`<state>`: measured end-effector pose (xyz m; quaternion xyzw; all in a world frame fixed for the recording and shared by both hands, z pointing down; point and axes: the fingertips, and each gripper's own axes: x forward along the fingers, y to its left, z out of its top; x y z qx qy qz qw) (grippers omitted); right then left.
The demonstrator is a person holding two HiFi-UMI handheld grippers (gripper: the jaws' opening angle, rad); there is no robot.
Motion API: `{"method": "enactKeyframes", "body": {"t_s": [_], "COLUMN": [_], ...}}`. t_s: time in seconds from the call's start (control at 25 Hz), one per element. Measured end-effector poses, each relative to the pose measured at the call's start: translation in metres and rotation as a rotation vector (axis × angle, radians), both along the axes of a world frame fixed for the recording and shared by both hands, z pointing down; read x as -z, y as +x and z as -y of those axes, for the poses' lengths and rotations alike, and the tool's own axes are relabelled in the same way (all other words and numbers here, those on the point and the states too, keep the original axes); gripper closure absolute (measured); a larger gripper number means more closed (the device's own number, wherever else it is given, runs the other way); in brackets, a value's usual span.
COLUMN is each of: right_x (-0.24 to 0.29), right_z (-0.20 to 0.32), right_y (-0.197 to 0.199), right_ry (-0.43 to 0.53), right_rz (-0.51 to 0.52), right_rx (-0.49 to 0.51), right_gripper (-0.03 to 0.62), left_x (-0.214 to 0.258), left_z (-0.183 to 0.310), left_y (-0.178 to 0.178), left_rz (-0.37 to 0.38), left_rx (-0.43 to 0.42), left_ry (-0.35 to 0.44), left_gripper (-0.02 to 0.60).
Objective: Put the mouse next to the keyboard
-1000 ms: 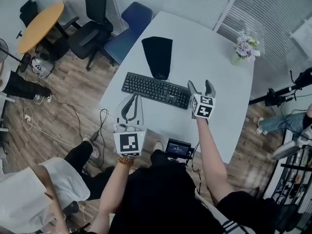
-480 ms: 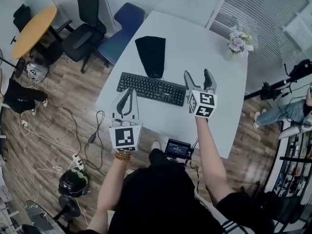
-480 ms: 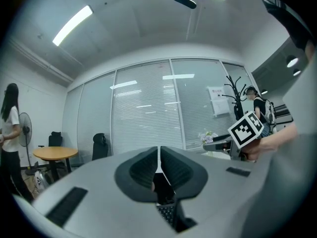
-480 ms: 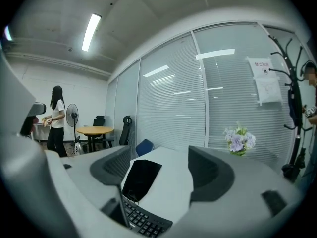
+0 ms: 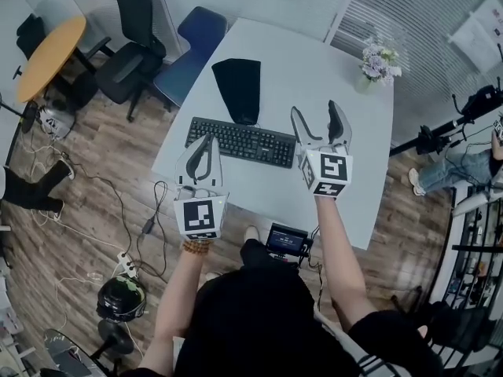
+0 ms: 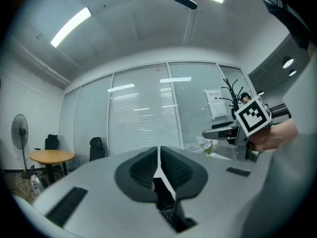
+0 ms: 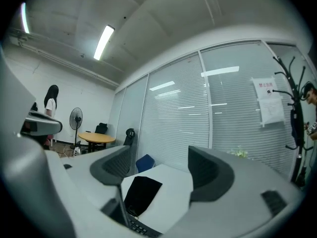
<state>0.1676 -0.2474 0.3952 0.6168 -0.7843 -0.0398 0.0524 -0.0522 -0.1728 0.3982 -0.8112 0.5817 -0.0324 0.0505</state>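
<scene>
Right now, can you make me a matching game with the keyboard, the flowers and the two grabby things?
Things:
1. keyboard
2. flowers
3. left hand-held gripper
4. right hand-held gripper

Colour or state:
A. jaws apart, nothing between them
B. pale purple
C. black
D. jaws together

Pairs: 1-C, 2-B, 3-D, 4-A

This is an office: a keyboard point(image 5: 242, 141) lies near the left edge of a long white table point(image 5: 350, 171), black swivel chairs point(image 5: 132, 47) and a blue chair point(image 5: 195, 42) stand on wood flooring point(image 5: 102, 181) beside a round wooden table point(image 5: 49, 53), and glass partitions with blinds point(image 6: 143, 120) run under ceiling strip lights point(image 6: 71, 27).
</scene>
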Motion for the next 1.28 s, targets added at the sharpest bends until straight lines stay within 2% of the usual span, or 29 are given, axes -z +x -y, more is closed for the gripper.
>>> {"method": "enactKeyframes", "body": {"t_s": [0.32,0.8,0.92,1.0,1.28], "right_x": [0.051,0.080,0.085,0.088,0.072], "right_z": [-0.029,-0.067,-0.080,-0.088,-0.104], "right_y": [-0.005,-0.024,-0.032,-0.037,-0.044], "right_ry": [0.106,0.159,0.190,0.218,0.173], "right_rz": [-0.035,-0.085,-0.116,-0.133,-0.132], "right_rx": [0.014,0.011,0.010,0.003,-0.002], "right_gripper": [0.227,0.238,0.255,0.293,0.316], "left_x": [0.012,0.035,0.039,0.042,0.044], "left_z": [0.000,-0.009,-0.014,-0.016,-0.025], "left_y": [0.013,0.018,0.019,0.021,0.031], "left_rz": [-0.006,-0.015,-0.018,-0.029,-0.058], "left_rx": [-0.033,-0.065,-0.071,-0.074,-0.092], "left_ry": [0.026,0.083,0.098,0.109,0.126], "left_gripper": [0.568,0.568,0.568,0.568,0.569]}}
